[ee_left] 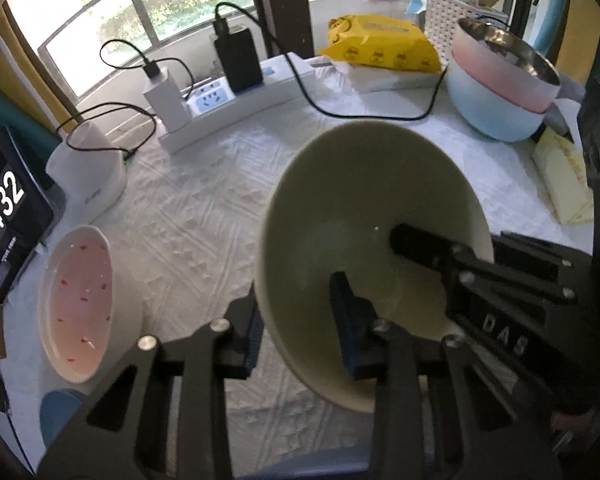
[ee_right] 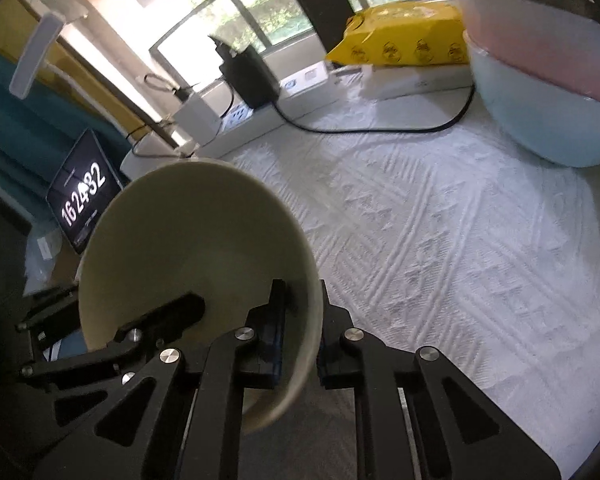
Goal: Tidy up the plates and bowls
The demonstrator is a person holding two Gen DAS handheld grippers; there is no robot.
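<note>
A pale green bowl (ee_left: pixel 364 208) is held tilted above the white tablecloth by both grippers. My left gripper (ee_left: pixel 300 328) is shut on the bowl's left rim, one finger inside and one outside. My right gripper (ee_right: pixel 300 328) is shut on the bowl (ee_right: pixel 196 240) at its right rim; it also shows in the left wrist view (ee_left: pixel 440 256) reaching into the bowl. A pink speckled bowl (ee_left: pixel 78 304) sits at the left. A stack of a pink bowl with a metal inside on a light blue bowl (ee_left: pixel 500 92) stands at the back right, close in the right wrist view (ee_right: pixel 540 92).
A power strip (ee_left: pixel 236 100) with chargers and black cables lies along the back. A yellow packet (ee_left: pixel 384 42) lies behind. A tablet showing a clock (ee_left: pixel 8 216) leans at the left. A white device (ee_left: pixel 92 168) stands near it. A yellow box (ee_left: pixel 564 176) lies at the right.
</note>
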